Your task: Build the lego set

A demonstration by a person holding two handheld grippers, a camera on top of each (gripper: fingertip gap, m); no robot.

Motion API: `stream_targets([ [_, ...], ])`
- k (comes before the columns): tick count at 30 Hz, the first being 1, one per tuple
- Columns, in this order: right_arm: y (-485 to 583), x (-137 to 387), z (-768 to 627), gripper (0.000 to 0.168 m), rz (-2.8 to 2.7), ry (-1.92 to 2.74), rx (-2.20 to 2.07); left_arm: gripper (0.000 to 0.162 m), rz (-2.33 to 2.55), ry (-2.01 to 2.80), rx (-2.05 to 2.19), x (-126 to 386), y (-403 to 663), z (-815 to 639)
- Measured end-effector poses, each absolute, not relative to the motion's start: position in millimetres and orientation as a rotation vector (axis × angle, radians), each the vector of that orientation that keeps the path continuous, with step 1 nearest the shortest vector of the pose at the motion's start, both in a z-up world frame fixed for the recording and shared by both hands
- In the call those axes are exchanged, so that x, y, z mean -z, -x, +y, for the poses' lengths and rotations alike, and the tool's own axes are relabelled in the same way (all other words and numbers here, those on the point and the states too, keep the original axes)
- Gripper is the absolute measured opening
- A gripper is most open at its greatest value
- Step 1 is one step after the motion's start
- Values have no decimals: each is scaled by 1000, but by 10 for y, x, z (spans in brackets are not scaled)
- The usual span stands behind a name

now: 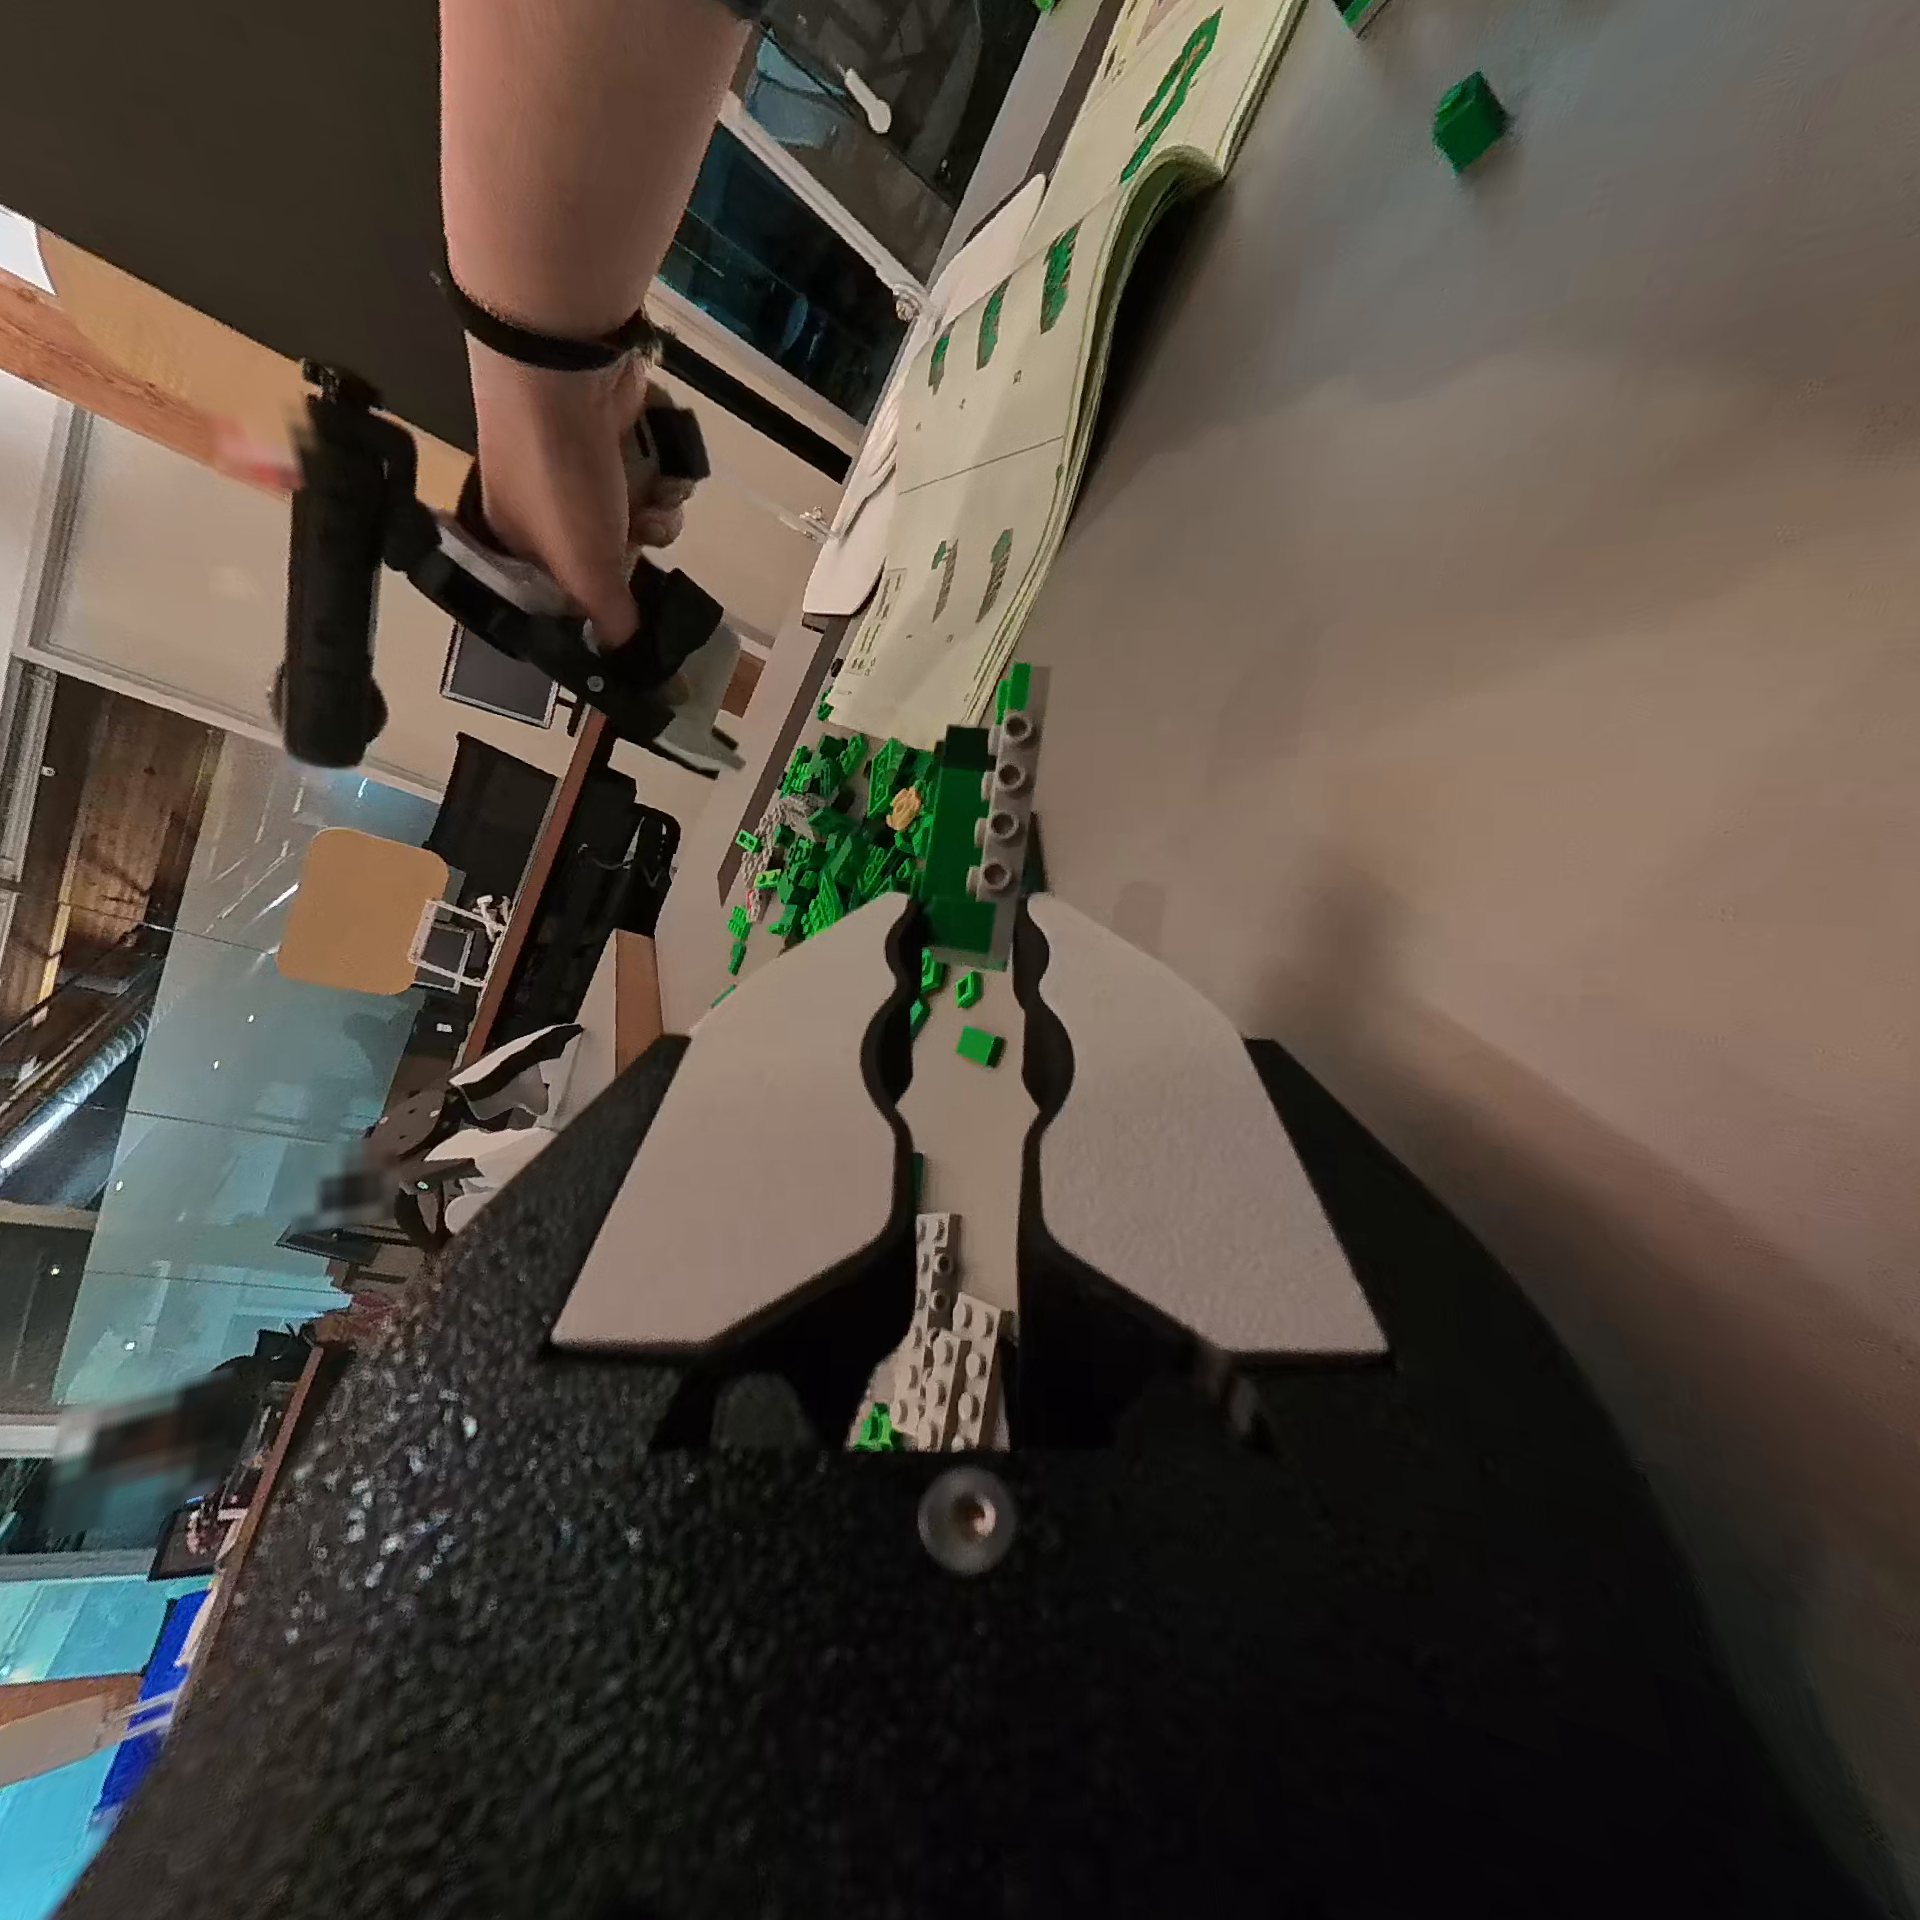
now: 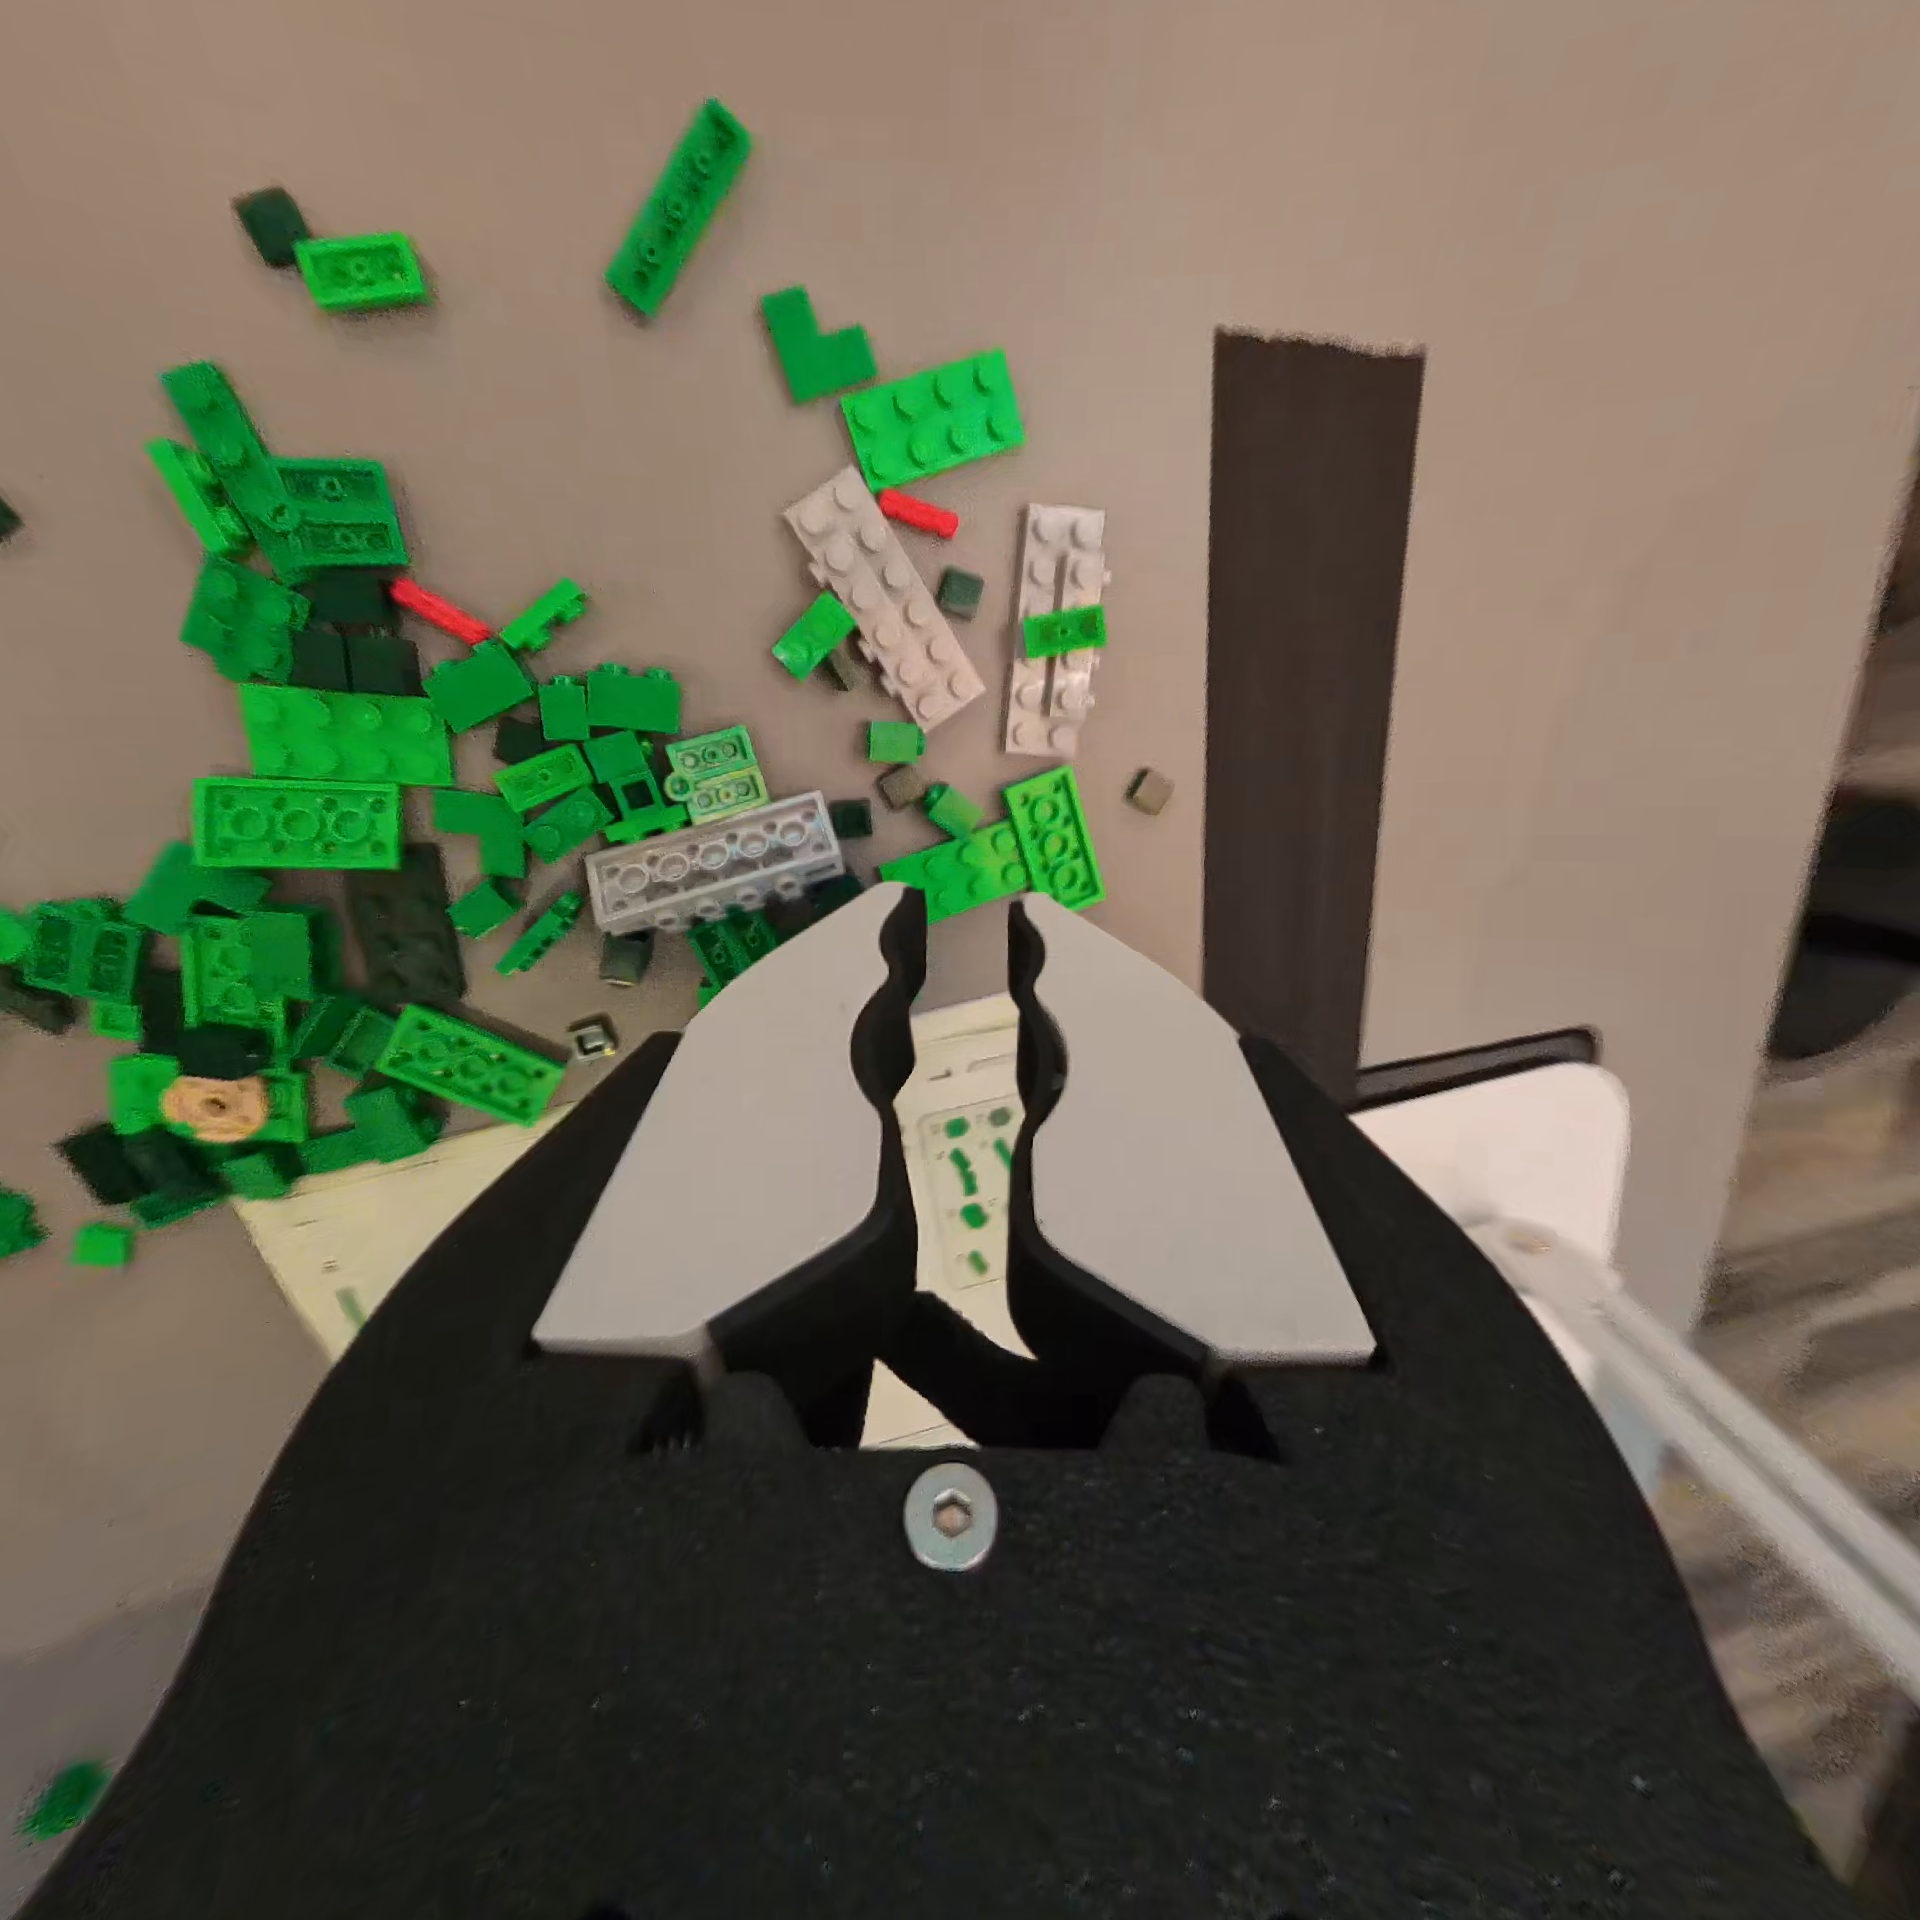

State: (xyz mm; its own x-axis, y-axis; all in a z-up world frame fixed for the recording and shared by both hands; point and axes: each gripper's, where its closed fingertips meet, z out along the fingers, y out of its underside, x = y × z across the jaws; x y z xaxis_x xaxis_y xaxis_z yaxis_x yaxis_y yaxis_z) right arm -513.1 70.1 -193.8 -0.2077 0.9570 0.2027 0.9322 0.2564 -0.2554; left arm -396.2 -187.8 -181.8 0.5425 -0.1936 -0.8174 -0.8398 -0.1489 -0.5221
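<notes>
My left gripper (image 1: 966,920) is shut on the base of a green and grey lego assembly (image 1: 982,821) and holds it tilted above the table. The assembly has a grey studded strip along one side. My right gripper (image 2: 966,909) is narrowly open and empty, hovering over the near edge of a loose pile of green bricks (image 2: 343,727). It also shows in the left wrist view (image 1: 707,732), held by a hand above the same pile (image 1: 831,842). Two grey plates (image 2: 883,592) lie just past its tips.
An open instruction booklet (image 1: 997,436) lies on the grey table beyond the pile and shows under the right gripper (image 2: 966,1174). Grey plates (image 1: 951,1351) lie below the left gripper. A lone green brick (image 1: 1470,120) sits far off. A dark tape strip (image 2: 1309,675) runs near the table's right edge.
</notes>
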Motion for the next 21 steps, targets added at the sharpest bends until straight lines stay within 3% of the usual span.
stream_targets([
  [3,5075,1946,710,17,-2157,1912,-188,16,867,1661,-717,1811,3986,-1878],
  [8,4915,1986,792,35,-2176,1961,-133,16,881,1669,-720,1834,3979,-1863],
  [21,4591,2062,552,27,-2210,1940,-404,16,872,1671,-707,1832,3992,-1860],
])
